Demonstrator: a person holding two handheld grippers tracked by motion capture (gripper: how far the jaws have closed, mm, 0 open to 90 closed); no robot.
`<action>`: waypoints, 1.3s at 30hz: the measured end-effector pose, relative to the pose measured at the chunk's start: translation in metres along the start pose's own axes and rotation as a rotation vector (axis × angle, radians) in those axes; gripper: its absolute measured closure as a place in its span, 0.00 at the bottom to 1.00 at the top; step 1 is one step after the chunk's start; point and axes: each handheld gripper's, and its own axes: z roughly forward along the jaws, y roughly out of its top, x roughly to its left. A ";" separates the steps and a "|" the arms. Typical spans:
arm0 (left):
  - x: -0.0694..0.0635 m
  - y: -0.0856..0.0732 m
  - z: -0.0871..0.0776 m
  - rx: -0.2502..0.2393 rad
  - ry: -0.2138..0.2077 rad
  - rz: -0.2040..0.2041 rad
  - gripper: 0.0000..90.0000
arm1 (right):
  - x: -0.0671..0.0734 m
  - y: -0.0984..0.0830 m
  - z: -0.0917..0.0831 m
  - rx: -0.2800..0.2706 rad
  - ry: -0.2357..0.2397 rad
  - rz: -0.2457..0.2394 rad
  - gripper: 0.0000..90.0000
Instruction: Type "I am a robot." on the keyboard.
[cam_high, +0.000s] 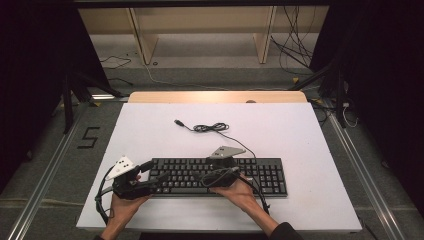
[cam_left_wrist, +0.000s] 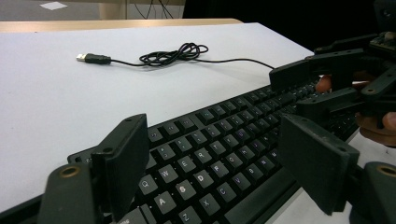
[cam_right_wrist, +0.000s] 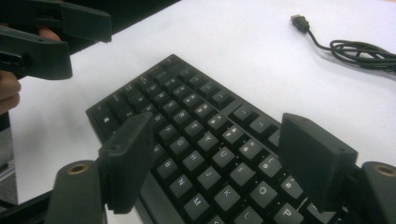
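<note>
Nearest the person, both hands rest at the front edge of the white worktop (cam_high: 310, 150), each holding tongs over a black keyboard (cam_high: 220, 176). The left tongs (cam_high: 159, 177) hover above the keyboard's left end, released, their two black jaws standing wide with nothing between them; in the left gripper view the Q, A and Z rows lie just below and between the jaws. The right tongs (cam_high: 216, 176) hang over the middle of the keyboard, also released and gripping nothing, the letter keys below them.

The keyboard lies with its long axis running left to right across the worktop, parallel to the front edge, so the two tongs face each other along that axis. Its right end, with the number pad, lies beyond the right tongs and is reached only by that hand.

Farther back, well apart from both tongs, the keyboard's cable (cam_high: 212, 128) lies in a loose coil, its USB plug (cam_high: 178, 122) lying unplugged toward the left.
</note>
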 end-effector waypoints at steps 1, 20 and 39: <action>0.000 0.000 0.000 0.000 0.000 0.000 0.27 | -0.001 0.000 -0.002 -0.003 0.003 -0.001 0.30; 0.000 0.000 0.000 0.000 0.002 0.000 0.27 | -0.014 -0.003 -0.030 -0.057 -0.005 0.016 0.25; 0.000 0.000 0.000 -0.002 0.003 0.000 0.27 | -0.026 -0.001 -0.024 -0.039 -0.039 0.030 0.40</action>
